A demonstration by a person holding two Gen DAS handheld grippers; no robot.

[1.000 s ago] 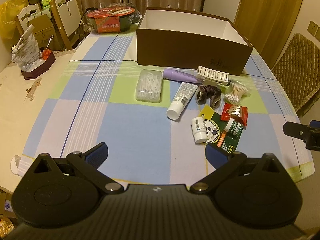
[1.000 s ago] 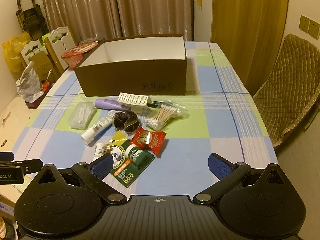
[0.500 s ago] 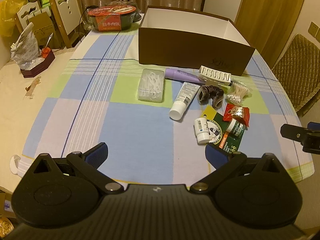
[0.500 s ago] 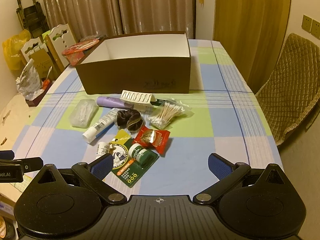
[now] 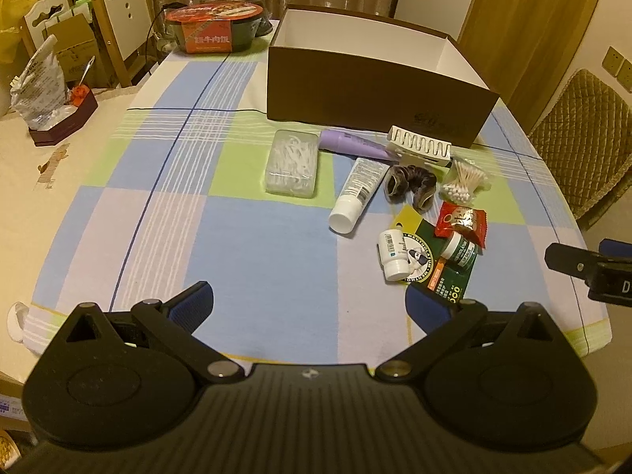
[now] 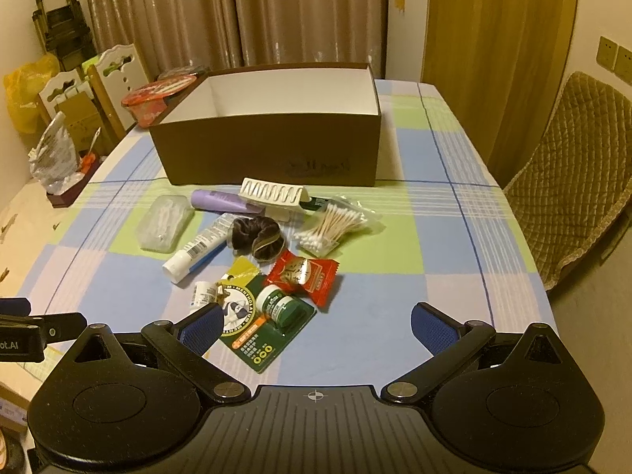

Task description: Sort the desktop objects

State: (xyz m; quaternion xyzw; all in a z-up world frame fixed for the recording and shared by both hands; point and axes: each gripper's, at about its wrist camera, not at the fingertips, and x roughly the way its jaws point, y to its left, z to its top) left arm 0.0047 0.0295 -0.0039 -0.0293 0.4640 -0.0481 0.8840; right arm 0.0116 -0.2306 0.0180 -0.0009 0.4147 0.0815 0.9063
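Observation:
A brown open box [image 6: 272,150] with a white inside stands at the back of the checked tablecloth [image 5: 245,245]. In front of it lie several small items: a clear floss-pick case [image 5: 292,162], a purple tube [image 5: 349,144], a white tube [image 5: 357,193], a white comb-like holder [image 6: 274,193], a dark scrunchie [image 6: 256,237], a cotton swab bag [image 6: 331,227], a red sachet [image 6: 302,276], a green carded balm [image 6: 272,316] and a small white bottle [image 5: 393,254]. My left gripper [image 5: 310,304] hangs open over the near table edge, holding nothing. My right gripper [image 6: 314,324] is open and holds nothing, just short of the green card.
A red-lidded instant meal bowl [image 5: 215,33] sits at the far left of the box. A dark stand with a crumpled bag [image 5: 51,94] is on the left side table. A quilted chair [image 6: 572,181] stands to the right. White chairs [image 5: 118,27] and curtains are behind.
Both grippers have edged forward toward the pile, so the items look a little nearer and larger. Both stay open. Nothing on the table has moved.

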